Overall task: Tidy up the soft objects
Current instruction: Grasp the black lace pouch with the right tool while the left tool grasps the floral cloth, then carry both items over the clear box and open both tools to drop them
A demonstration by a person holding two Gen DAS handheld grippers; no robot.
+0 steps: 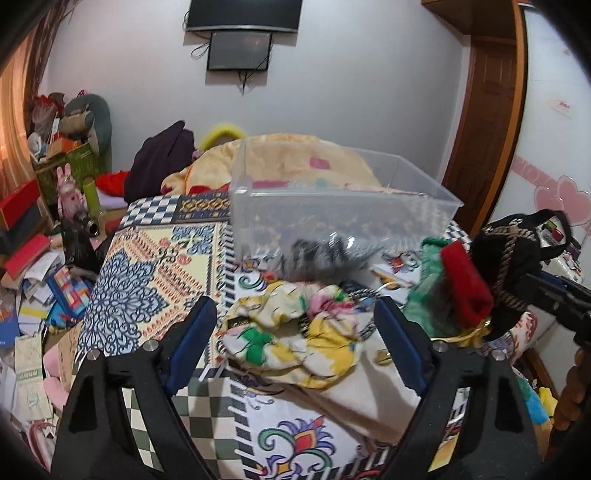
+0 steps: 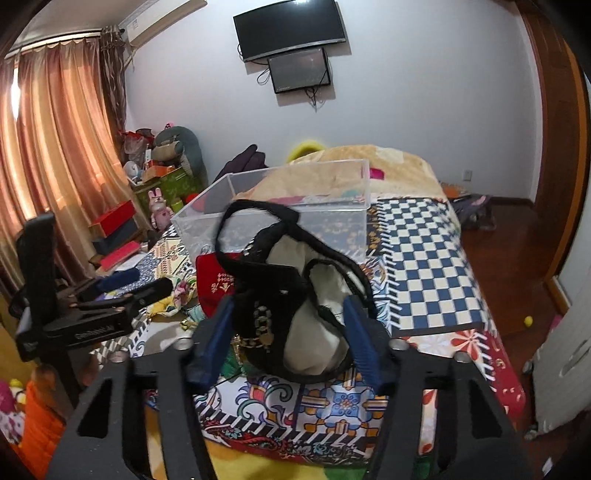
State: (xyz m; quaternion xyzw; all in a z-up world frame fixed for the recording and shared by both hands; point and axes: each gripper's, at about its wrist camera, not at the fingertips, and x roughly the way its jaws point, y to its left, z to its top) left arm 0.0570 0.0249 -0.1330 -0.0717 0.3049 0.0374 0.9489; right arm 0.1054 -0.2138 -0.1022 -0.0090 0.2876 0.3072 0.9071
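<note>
Clear plastic storage bin (image 1: 332, 206) sits far on the patterned patchwork bedspread (image 1: 147, 266), something grey striped and blurred inside its near wall. Near of it, soft pile: floral yellow-green-pink cloth (image 1: 295, 339) on a cream fabric, green fuzzy item (image 1: 428, 288), red plush piece (image 1: 465, 284), black handbag with cream lining and chain trim (image 2: 295, 317) at right. Left gripper (image 1: 295, 332) fingers spread wide, flanking the floral cloth, holding nothing. Right gripper (image 2: 291, 332) blue pads (image 2: 218, 336) wide apart either side of the black handbag; cannot tell if touching it. Handbag straps loop up in front of the bin. Wall-mounted black TV (image 2: 290, 29) on far wall, orange curtains (image 2: 55, 129) far left.
</note>
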